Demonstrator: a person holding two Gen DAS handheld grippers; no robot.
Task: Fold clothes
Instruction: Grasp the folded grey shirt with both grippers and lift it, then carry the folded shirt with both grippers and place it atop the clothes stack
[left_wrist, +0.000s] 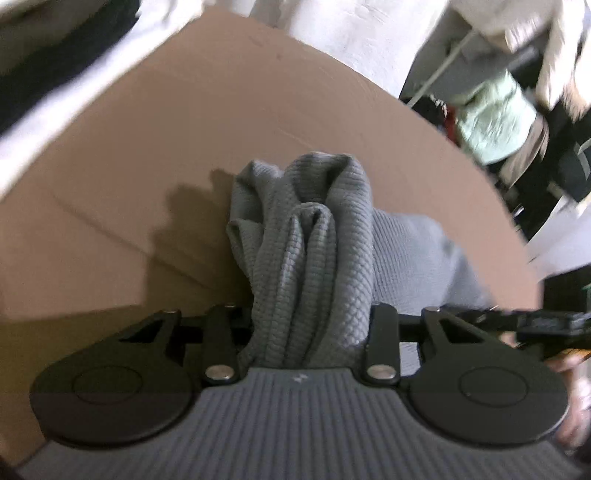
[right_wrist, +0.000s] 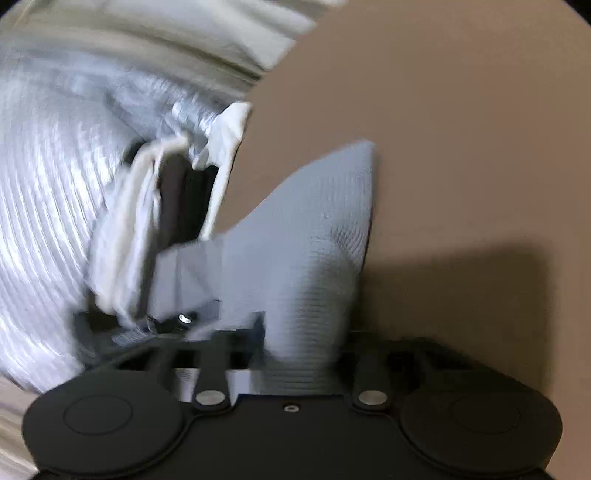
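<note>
A grey knitted garment (left_wrist: 314, 229) lies on a brown cardboard surface (left_wrist: 129, 147). One bunched, folded end of it runs straight into my left gripper (left_wrist: 306, 332), whose jaws are closed on the thick bundle; the cloth hides the fingertips. In the right wrist view another part of the grey garment (right_wrist: 314, 240) rises in a peak from my right gripper (right_wrist: 295, 354), which pinches it; this view is blurred. The right gripper's black body (left_wrist: 546, 325) shows at the far right of the left wrist view, with a hand (left_wrist: 572, 369) behind it.
The cardboard (right_wrist: 461, 129) stretches away on the right. White ribbed fabric (right_wrist: 48, 192) fills the left of the right wrist view. Beyond the cardboard's far edge lie white cloth (left_wrist: 332, 37), a pale green bundle (left_wrist: 495, 118) and dark clutter.
</note>
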